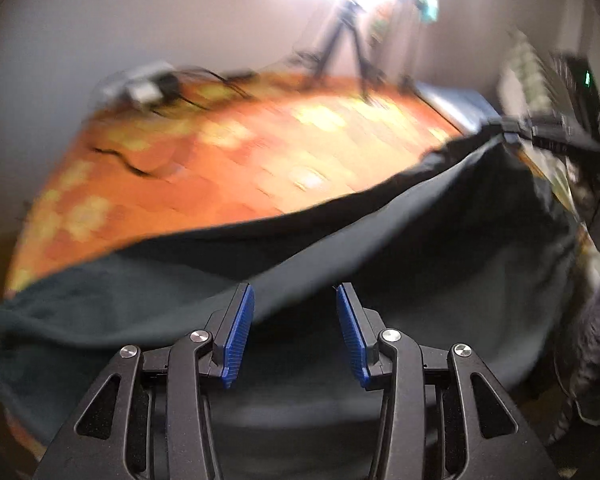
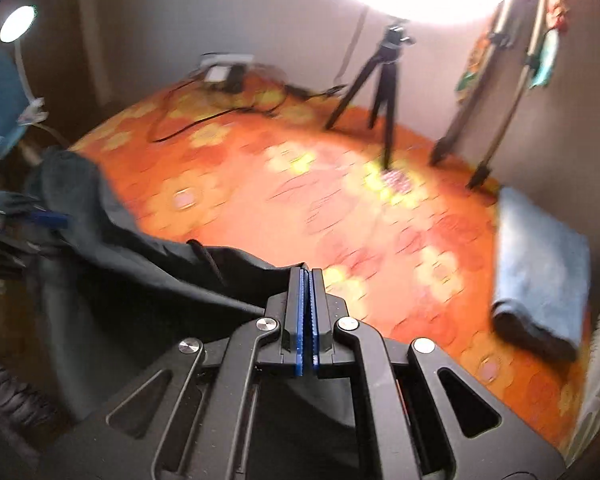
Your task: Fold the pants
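Observation:
Dark pants [image 1: 380, 260] hang stretched between my two grippers above an orange flowered bed cover [image 1: 260, 140]. My left gripper [image 1: 296, 308] has its blue pads apart with a thick bunch of the cloth filling the gap. A taut crease runs from its left pad up to my right gripper [image 1: 512, 130]. In the right wrist view my right gripper [image 2: 307, 276] is shut, blue pads together, pinching the pants [image 2: 140, 264] at their edge. The cloth rises from there to the left gripper [image 2: 48, 216] at the far left.
A folded blue towel [image 2: 540, 264] lies on the bed cover [image 2: 300, 208] at the right edge. A black tripod [image 2: 384, 92] and light-stand legs [image 2: 480, 132] stand at the far side, with a power box and cables [image 2: 224, 70] by the wall.

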A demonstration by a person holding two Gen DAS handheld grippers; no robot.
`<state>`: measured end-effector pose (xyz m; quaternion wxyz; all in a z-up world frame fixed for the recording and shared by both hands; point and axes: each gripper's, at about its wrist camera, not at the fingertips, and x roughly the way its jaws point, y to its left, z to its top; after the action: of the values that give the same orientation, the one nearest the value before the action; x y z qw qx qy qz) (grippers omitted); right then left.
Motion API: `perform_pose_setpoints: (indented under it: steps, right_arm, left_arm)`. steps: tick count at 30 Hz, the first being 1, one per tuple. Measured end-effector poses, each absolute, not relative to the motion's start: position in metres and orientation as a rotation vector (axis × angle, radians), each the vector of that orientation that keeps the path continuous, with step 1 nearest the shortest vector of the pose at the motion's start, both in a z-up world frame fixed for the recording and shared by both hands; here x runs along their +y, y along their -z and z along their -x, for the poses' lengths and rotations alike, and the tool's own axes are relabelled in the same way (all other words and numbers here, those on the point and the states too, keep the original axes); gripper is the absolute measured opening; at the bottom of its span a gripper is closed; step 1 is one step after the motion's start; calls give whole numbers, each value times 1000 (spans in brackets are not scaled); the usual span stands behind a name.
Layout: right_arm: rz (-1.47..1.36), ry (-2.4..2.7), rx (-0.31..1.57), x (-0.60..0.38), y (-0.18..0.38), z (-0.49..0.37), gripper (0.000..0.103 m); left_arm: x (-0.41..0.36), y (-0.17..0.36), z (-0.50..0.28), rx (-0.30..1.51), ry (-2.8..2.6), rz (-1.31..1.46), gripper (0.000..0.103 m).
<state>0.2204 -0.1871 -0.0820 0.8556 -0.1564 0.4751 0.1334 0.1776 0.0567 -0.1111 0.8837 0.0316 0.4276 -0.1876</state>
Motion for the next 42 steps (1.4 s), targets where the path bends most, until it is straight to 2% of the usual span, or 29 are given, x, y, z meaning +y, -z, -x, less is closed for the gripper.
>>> perform_pose_setpoints:
  steps: [6, 13, 15, 17, 20, 27, 30, 42]
  right_arm:
    - [355, -173, 1021, -197, 112, -261, 3]
    - [366, -142, 1110, -203, 149, -291, 3]
    - [354, -141, 1108, -204, 145, -290, 9]
    - [336, -132, 1089, -205, 136, -286, 24]
    - [346, -151, 1041, -197, 115, -276, 32]
    - [283, -393, 1014, -147, 77, -224, 33]
    - [279, -546, 1031, -116, 74, -192, 33]
    - [476, -918, 1172, -18, 118, -95, 33]
  left_arm:
    - [115, 88, -180, 811, 254, -6, 42]
    - [163, 107, -179, 877, 128, -13, 42]
    - [180, 108, -170, 877, 96, -8, 42]
    - [203, 107, -158, 874, 57, 23, 42]
    - [233, 107, -140, 878, 9, 59, 42]
    - [299, 111, -109, 873, -68, 208, 42]
    - [323, 120, -108, 882, -77, 311, 49]
    - [329, 156, -131, 905, -55, 464, 49]
